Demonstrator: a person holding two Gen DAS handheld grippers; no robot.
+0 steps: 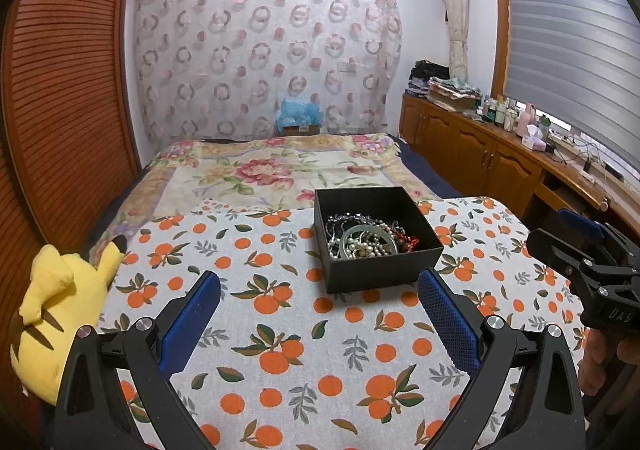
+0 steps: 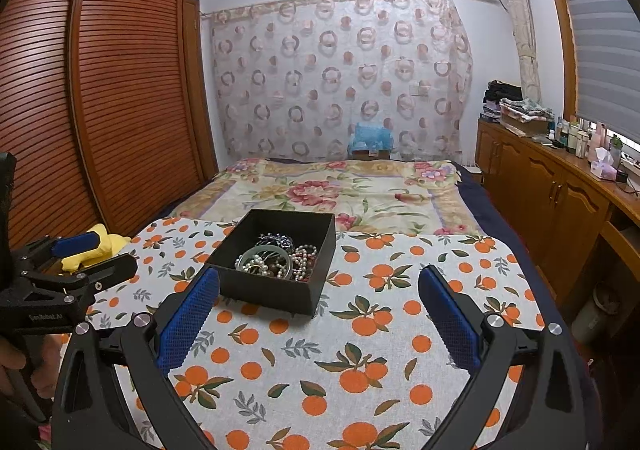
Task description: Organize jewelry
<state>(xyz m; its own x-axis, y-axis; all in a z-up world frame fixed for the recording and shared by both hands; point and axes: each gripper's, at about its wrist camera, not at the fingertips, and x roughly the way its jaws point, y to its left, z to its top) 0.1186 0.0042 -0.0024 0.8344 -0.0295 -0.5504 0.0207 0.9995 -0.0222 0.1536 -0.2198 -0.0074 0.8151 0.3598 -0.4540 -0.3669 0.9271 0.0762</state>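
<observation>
"DAS" lettering on right gripper (image 1: pixel 576 246) body

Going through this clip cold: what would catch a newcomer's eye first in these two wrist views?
Probably the black box heaped with tangled jewelry, sitting toward the far side of the table on an orange-print tablecloth. Both the left gripper and the right gripper hover open and empty on the near side of it. A yellow plush toy lies at the table's left edge, with a floral bedspread beyond.

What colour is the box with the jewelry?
The box is black, clearest in the right wrist view.
</observation>
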